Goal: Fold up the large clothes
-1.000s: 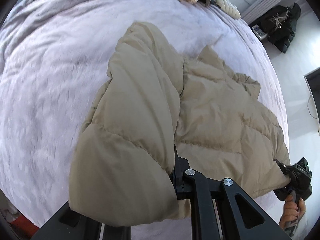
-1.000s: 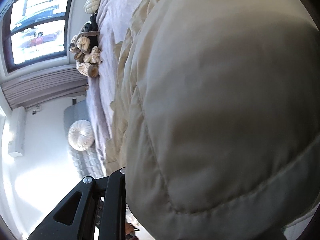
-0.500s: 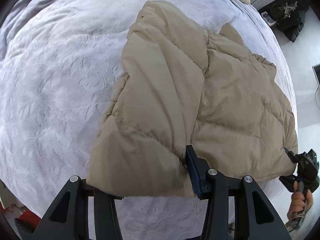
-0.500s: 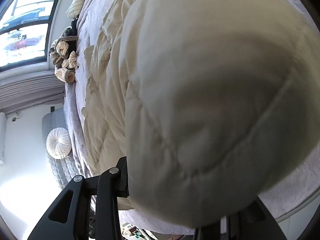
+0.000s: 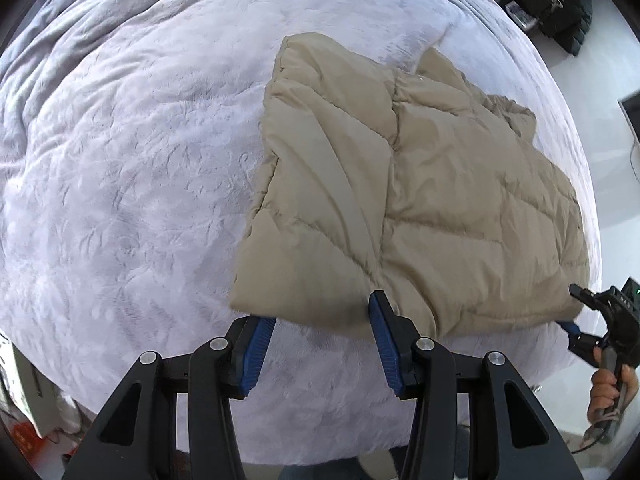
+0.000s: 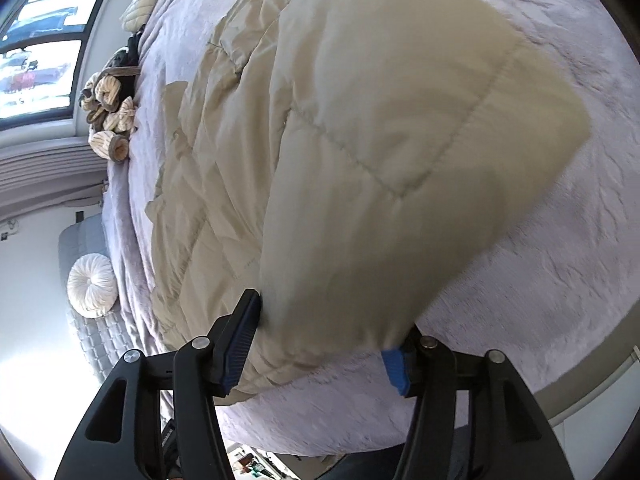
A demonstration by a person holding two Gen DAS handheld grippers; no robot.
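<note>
Lying across the right half of a bed (image 5: 120, 168) covered in a pale lilac blanket, a beige quilted puffer jacket (image 5: 432, 184) is spread flat, its left part folded over onto the rest so a long fold edge is running from the near hem toward the far end. The left gripper (image 5: 320, 320) is hanging just over the near hem of the folded part, its blue-padded jaws standing apart and gripping nothing; the hem is showing between the pads without being pressed. In the left wrist view the right gripper (image 5: 570, 308) is sitting at the jacket's near right corner, a hand (image 5: 610, 390) wrapped around its handle. From its own camera, the right gripper (image 6: 324, 328) is opening its jaws, and a blurred, puffy corner of the jacket (image 6: 360, 160) is bulging between the pads, touching the left one while the right pad is standing clear. At the far end of the bed a heap of striped cream and brown knotted cushions (image 6: 110, 120) is resting near a window (image 6: 38, 36), and a round white pleated cushion (image 6: 92, 282) is lying on a grey quilted seat beside the bed.
</note>
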